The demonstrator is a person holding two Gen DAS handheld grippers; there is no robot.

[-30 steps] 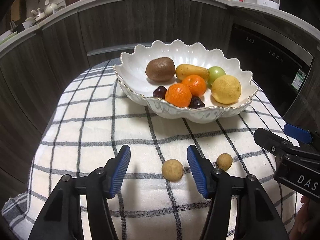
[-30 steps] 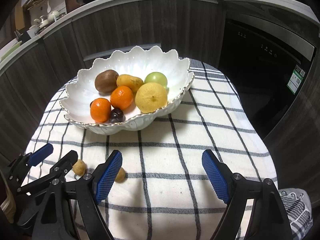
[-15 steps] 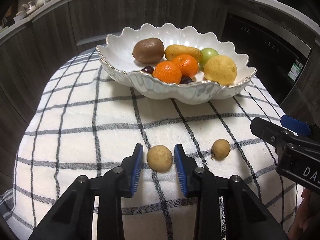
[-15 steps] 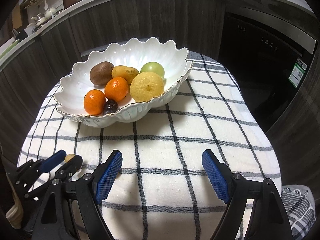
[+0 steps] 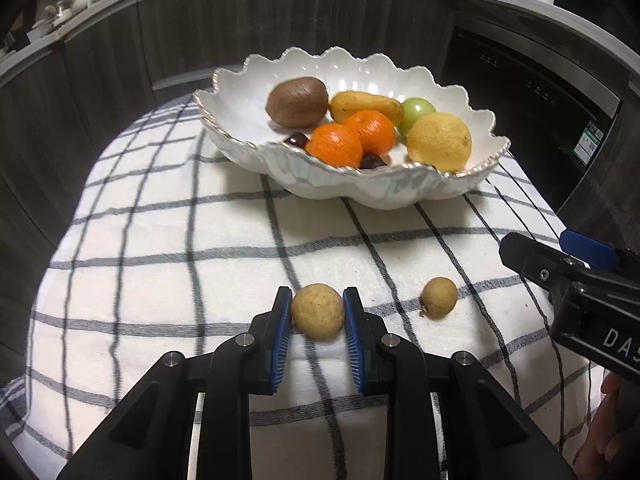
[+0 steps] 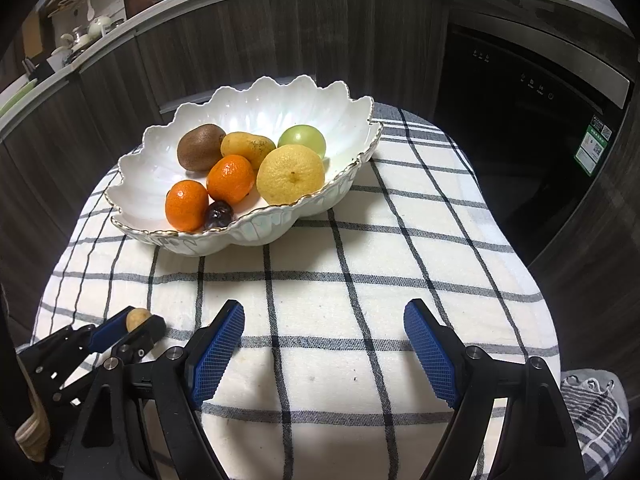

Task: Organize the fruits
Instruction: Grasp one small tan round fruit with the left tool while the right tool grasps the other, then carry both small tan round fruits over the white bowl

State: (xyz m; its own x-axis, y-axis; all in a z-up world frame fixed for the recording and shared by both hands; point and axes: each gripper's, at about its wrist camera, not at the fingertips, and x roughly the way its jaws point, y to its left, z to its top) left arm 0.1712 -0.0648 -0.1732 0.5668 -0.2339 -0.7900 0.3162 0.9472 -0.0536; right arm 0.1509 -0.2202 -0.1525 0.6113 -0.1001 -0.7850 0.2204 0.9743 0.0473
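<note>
My left gripper is shut on a small tan longan on the checked cloth; it also shows in the right wrist view. A second longan lies on the cloth just to its right. A white scalloped bowl behind them holds a kiwi, two mandarins, a yellow citrus, a green fruit, a yellow oblong fruit and dark plums. My right gripper is open and empty above the cloth in front of the bowl.
The checked cloth covers a small round table. Dark wood cabinets curve behind it and a black appliance stands at the right. A striped cloth hangs at the lower right.
My left gripper has moved down and forward and closed its blue pads onto the nearer longan. The right gripper has stayed open and shifted slightly.
</note>
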